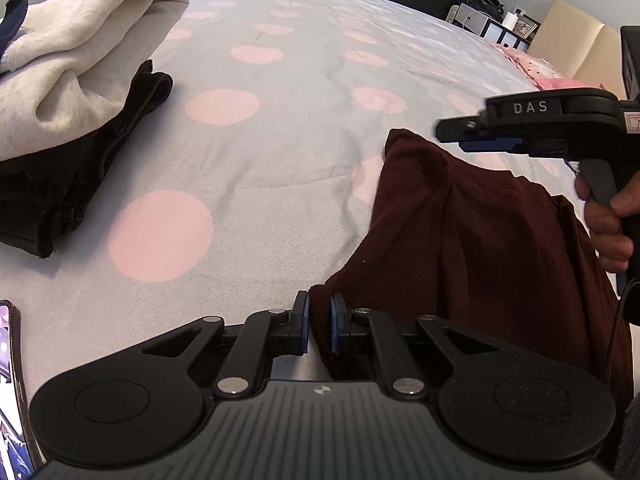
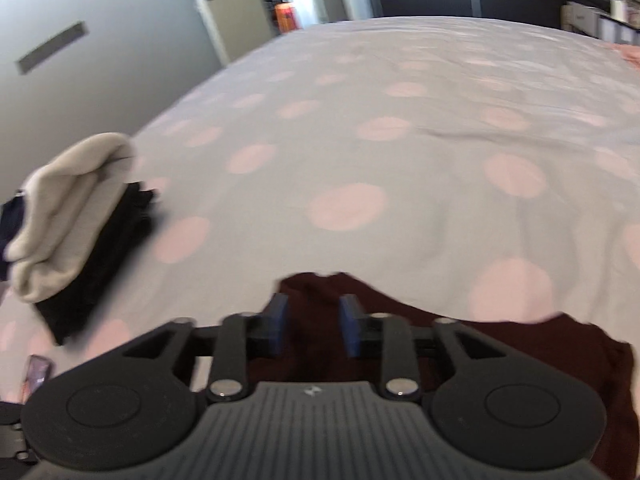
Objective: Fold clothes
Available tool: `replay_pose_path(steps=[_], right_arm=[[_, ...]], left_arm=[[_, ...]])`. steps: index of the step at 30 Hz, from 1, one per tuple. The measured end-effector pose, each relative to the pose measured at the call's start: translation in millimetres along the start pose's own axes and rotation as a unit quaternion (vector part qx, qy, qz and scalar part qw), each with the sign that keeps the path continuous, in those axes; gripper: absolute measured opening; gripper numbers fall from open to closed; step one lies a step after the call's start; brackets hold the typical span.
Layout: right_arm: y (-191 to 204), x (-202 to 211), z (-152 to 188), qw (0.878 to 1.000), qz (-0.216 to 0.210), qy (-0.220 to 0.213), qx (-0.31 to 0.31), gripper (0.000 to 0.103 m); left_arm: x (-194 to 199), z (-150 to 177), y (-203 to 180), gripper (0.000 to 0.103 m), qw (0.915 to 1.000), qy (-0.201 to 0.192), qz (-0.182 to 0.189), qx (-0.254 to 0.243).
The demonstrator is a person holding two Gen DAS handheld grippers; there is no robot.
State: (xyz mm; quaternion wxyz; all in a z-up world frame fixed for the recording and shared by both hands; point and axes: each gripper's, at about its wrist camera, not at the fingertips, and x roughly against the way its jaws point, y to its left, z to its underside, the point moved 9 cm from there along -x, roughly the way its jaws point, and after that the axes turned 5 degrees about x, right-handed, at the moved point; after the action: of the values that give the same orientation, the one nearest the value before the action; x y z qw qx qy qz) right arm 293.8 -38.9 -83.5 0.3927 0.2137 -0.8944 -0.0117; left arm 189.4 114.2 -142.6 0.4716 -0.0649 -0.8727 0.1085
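A dark maroon garment (image 1: 480, 240) lies bunched on the bed at the right of the left wrist view, one corner raised. My left gripper (image 1: 319, 320) is shut on its near edge, and the cloth is pinched between the blue pads. My right gripper (image 1: 454, 136), held by a hand, hovers just above the raised far corner. In the right wrist view the right gripper (image 2: 313, 320) stands open. The maroon garment (image 2: 500, 352) shows in the gap and beneath the fingers, and the pads do not press on it.
A grey bedcover with pink dots (image 1: 280, 120) spreads ahead. At the left is a pile with a cream sweatshirt (image 1: 80, 40) on a black garment (image 1: 60, 184). A phone (image 1: 10, 380) lies at the near left edge. Pink pillows (image 1: 532, 68) sit far right.
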Motion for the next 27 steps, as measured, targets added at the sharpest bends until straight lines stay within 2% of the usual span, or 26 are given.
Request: replay_pose_path(steps=[2,4,6,8,11,14,16,17,18,21,24,27], right_arm=[[2,-8,3,1.0,0.01,0.008,0.022,0.046],[-1,-19,9,1.0,0.003,0.024,0.015,0.042],[0,-27,14,0.999,-0.022,0.033,-0.002,0.011],[5,-26,10,0.999,-0.046,0.017,-0.008,0.01],[6,-18,-8,0.996,-0.066,-0.041,-0.034,0.009],[4,-25,-11,0.998,-0.054,-0.036,-0.027,0.01],[4,-33,-4,0.999,-0.045,-0.015,-0.023,0.015],[2,-36,-1,0.999,-0.035,-0.005,-0.022,0.026],[-1,-36,0,1.0,-0.023,-0.002,-0.021,0.031],[-5,-23,-6,1.0,-0.015,-0.008,-0.02,0.031],[-1,-1,-10,1.0,0.005,-0.014,0.01,0.031],[10,19,-7,0.999,0.004,-0.003,0.033,0.031]], left_arm=[[0,0,0,0.008,1.0,0.0,0.001,0.001],[1,0,-1,0.009,1.0,0.0,0.003,0.001],[2,0,-1,0.009,1.0,0.001,0.005,0.003],[3,1,0,0.009,1.0,0.001,0.005,0.005],[3,0,1,0.009,1.0,0.001,-0.001,0.005],[3,0,1,0.009,1.0,0.002,-0.004,0.006],[3,-1,1,0.01,1.0,0.003,-0.002,0.007],[4,-1,1,0.012,0.9999,0.002,-0.004,0.009],[5,-2,2,0.013,0.9999,0.001,-0.007,0.013],[10,-3,4,0.015,0.9997,-0.003,-0.014,0.018],[19,-5,4,0.015,0.9996,-0.008,-0.022,0.013],[31,-5,9,0.017,0.9993,-0.013,-0.035,0.004]])
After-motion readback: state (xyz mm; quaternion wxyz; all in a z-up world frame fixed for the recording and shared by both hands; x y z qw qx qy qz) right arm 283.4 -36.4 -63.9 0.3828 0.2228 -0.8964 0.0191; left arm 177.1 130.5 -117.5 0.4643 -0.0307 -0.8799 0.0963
